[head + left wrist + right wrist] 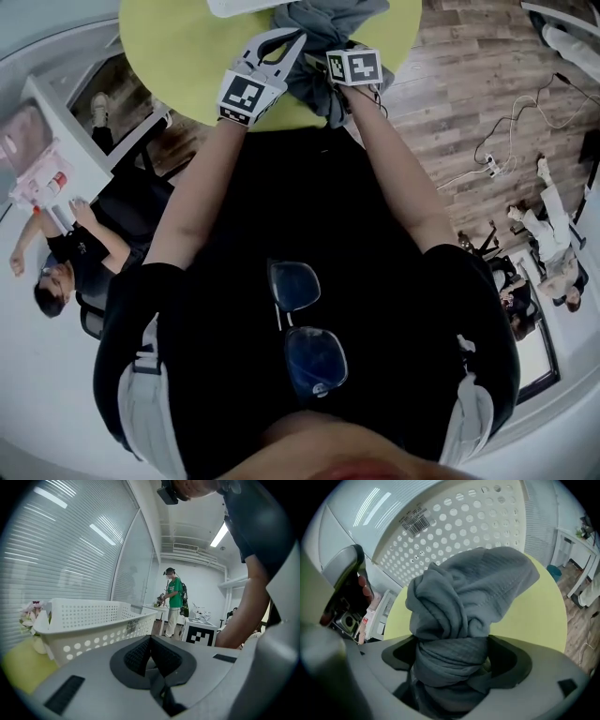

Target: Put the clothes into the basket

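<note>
Lime-green round tabletop (178, 56), office beyond. Grey garment (473, 602) bunched between right gripper (452, 653) jaws, spread wide, cloth bulging toward 12 o'clock. White perforated basket (454, 527) just behind at 12 o'clock. Left gripper (150, 641) at garment's 9 o'clock, jaws pressed together, empty.

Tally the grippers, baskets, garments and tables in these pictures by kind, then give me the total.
Grippers: 2, the left gripper and the right gripper
Baskets: 1, the white basket
Garments: 1, the grey garment, bunched between the right gripper's jaws
Tables: 1, the yellow-green table
Total: 5
</note>
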A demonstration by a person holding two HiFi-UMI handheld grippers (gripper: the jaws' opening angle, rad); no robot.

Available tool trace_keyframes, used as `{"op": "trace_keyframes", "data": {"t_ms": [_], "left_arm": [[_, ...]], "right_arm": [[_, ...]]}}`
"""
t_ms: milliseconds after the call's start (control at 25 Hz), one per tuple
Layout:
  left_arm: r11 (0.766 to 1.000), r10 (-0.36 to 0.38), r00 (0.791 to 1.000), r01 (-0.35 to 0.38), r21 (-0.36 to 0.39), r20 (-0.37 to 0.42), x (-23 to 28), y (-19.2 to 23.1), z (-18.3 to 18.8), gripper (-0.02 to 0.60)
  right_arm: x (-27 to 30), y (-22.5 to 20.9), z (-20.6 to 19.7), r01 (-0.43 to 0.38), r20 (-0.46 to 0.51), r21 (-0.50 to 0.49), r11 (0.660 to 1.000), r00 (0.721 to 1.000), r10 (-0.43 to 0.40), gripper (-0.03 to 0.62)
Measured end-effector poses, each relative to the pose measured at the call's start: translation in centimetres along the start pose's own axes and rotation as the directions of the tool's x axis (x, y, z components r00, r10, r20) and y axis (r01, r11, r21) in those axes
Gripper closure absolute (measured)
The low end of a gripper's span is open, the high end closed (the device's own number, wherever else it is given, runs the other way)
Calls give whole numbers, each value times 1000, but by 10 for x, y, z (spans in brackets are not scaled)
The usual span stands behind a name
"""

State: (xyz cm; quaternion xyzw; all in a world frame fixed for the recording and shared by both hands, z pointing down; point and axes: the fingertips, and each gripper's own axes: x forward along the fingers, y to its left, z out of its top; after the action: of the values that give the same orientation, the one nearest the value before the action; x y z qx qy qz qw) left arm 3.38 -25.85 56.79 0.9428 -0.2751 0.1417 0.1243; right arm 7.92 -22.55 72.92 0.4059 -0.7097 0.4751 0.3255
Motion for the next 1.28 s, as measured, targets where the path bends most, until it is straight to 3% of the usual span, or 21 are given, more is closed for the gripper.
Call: {"op": "trace_keyframes", "data": {"t_ms": [360, 520, 720, 1280], "left_arm": [[1000, 3, 1000, -3, -12, 7, -14, 11, 2, 571], [1000, 5, 1000, -5, -15, 19, -20, 12, 8, 571], [1000, 4, 1000, -4, -2, 26, -28, 11, 16, 571], [999, -39, 998, 37, 32, 53, -35, -16, 72, 571]], "right_arm": [[14, 0, 4, 42, -11, -59, 997, 999, -43, 158], [1, 0, 8, 37, 27, -53, 998, 999, -36, 247], [-20, 14, 7, 36, 42, -156, 987, 999, -30, 278], [-97, 38, 14, 23, 19, -376, 926, 1000, -17, 278]]}}
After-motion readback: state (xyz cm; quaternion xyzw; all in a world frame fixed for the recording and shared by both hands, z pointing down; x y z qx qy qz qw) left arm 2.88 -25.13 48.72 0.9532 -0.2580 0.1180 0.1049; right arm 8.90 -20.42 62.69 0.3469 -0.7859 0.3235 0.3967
